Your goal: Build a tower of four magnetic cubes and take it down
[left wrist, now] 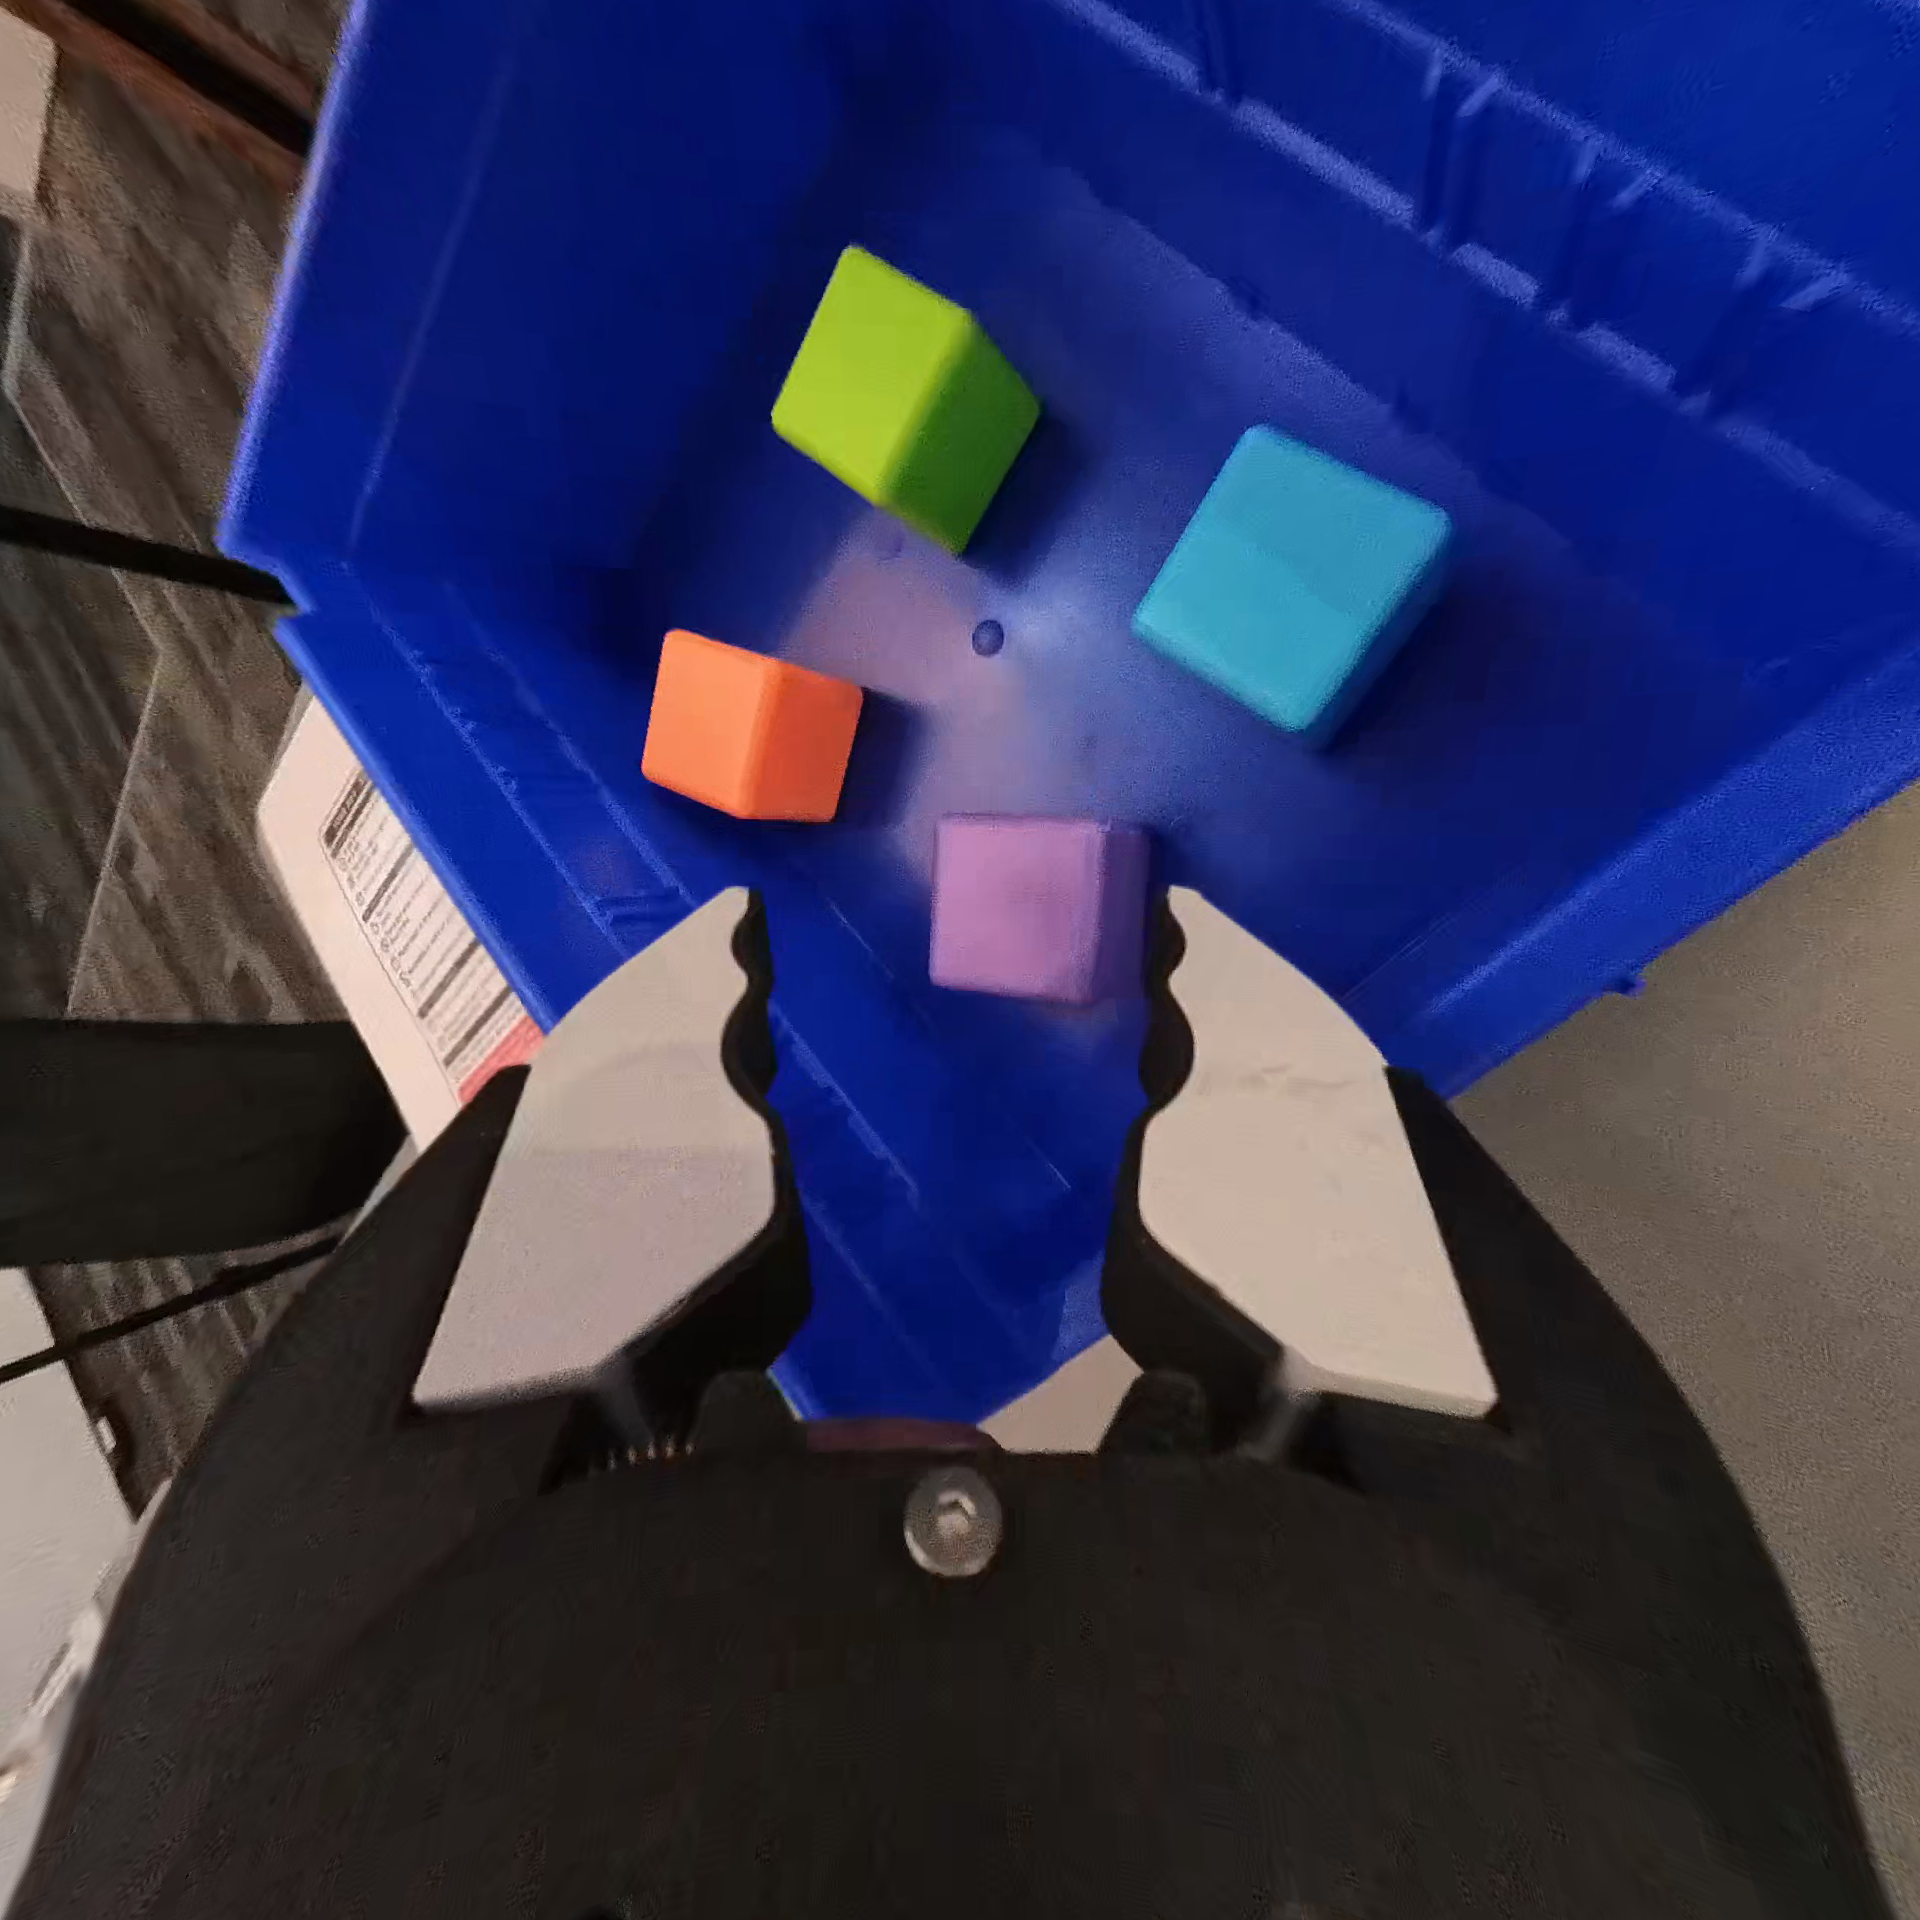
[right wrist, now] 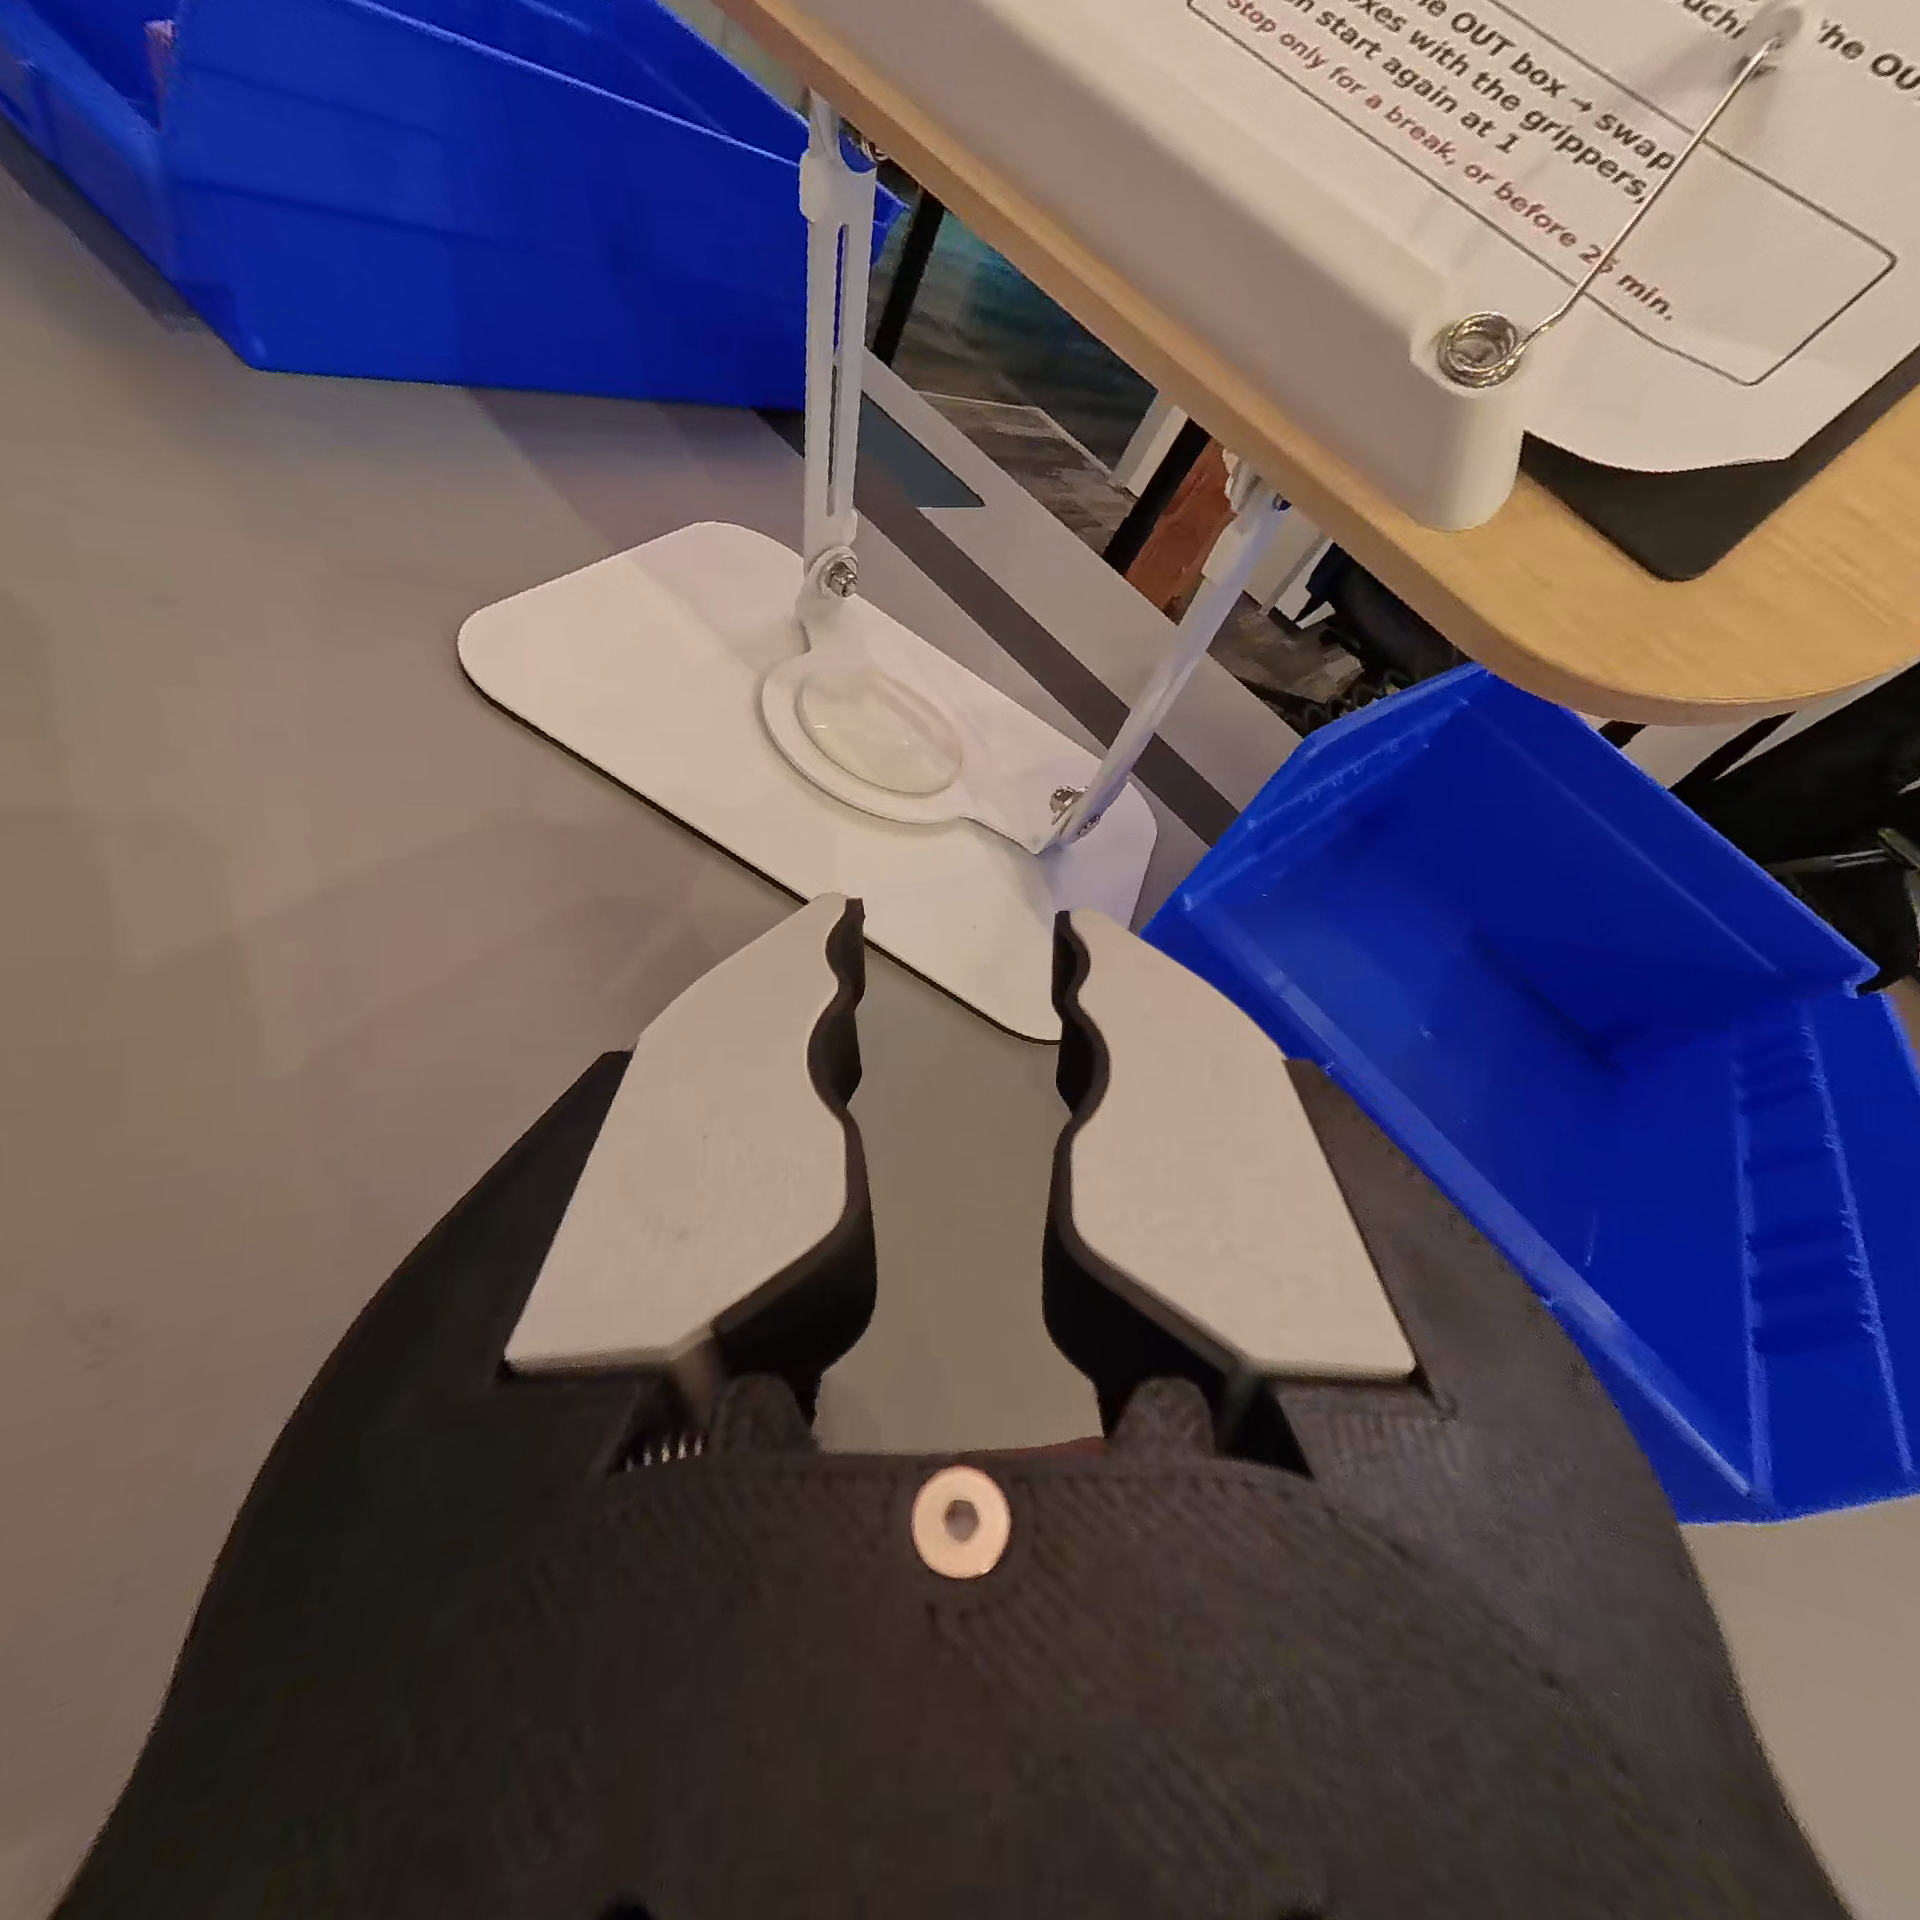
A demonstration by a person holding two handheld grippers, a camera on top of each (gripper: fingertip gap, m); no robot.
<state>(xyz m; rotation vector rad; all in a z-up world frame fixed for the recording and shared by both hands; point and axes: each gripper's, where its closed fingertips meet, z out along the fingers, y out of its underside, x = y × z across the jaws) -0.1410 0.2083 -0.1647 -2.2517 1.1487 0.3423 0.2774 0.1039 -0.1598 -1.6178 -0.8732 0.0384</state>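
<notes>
In the left wrist view, a blue bin [left wrist: 540, 436] holds a green cube [left wrist: 904, 395], a light blue cube [left wrist: 1294, 577], an orange cube [left wrist: 748, 727] and a purple cube [left wrist: 1029, 909], all lying apart on its floor. My left gripper [left wrist: 956, 914] is open above the bin's near part, with the purple cube just beyond and between its fingertips, closer to the right one. My right gripper [right wrist: 956, 925] is open and empty over the grey table [right wrist: 260, 831], away from the cubes.
In the right wrist view, a white stand base [right wrist: 644, 665] with thin legs carries a wooden board [right wrist: 1558, 623] with a printed sheet. An empty blue bin [right wrist: 1558, 1039] stands at the right, more blue bins [right wrist: 468, 229] at the back left. A white box [left wrist: 353, 894] sits left of the cube bin. One gripper's finger ends stand about 45 cm off the other's.
</notes>
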